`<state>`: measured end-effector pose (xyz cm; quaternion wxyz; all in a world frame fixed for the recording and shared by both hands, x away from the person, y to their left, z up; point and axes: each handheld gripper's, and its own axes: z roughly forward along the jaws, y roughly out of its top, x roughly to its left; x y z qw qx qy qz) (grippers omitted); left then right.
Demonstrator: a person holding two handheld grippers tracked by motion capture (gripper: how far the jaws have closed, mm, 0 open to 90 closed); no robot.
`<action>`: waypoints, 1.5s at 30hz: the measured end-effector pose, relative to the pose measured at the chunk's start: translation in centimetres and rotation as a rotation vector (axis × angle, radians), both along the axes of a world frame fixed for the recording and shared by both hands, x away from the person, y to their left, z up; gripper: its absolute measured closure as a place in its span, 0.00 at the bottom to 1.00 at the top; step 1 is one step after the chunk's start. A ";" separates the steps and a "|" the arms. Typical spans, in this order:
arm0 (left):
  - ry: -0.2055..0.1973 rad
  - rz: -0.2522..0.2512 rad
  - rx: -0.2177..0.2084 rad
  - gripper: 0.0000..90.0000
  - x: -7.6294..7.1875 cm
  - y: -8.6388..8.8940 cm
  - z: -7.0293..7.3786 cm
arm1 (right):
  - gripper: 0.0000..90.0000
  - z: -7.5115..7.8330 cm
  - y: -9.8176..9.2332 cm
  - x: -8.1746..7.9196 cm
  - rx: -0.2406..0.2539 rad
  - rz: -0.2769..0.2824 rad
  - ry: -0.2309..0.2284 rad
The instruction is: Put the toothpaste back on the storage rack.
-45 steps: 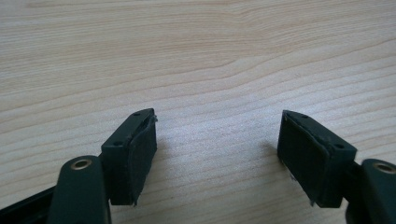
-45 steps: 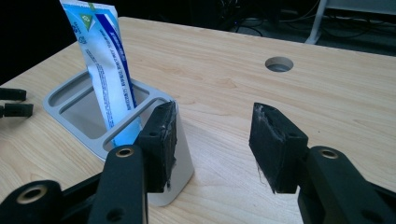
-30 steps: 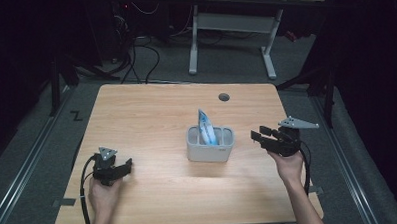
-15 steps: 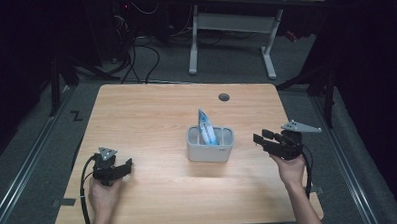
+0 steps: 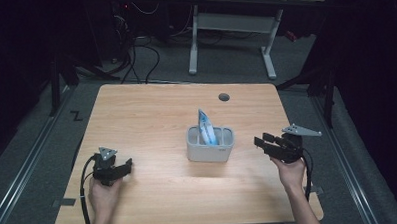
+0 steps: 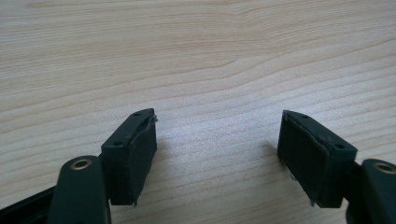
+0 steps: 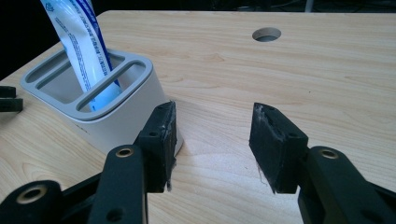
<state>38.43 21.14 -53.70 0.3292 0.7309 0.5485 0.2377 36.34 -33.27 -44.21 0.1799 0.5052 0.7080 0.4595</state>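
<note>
Overhead, pale wooden table, dark room.

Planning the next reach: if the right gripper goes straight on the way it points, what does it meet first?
Probably the grey holder with the blue-white tube; the right gripper is open, its one jaw lined up with the holder's near corner.

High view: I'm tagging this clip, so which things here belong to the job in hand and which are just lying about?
Part of the job:
- grey holder
- blue and white tube standing in the holder
- right gripper, open, beside the holder
- left gripper, open, over bare wood

Just lying about:
- table with its cable hole
- white desk frame behind
- floor cables
</note>
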 end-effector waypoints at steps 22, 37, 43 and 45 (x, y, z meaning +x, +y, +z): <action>0.000 0.000 0.000 0.32 0.0 0.0 0.0 | 0.57 -2.0 -0.4 -0.5 -0.022 -0.028 0.035; 0.000 0.000 0.000 0.32 0.0 0.0 0.0 | 0.56 -3.6 -0.4 -0.9 -0.037 -0.042 0.067; 0.000 0.000 0.000 0.32 0.0 0.0 0.0 | 0.56 -4.2 -0.3 -0.9 -0.048 -0.050 0.084; 0.000 0.000 0.000 0.32 0.0 0.0 0.0 | 0.56 -4.4 -0.3 -0.9 -0.054 -0.051 0.090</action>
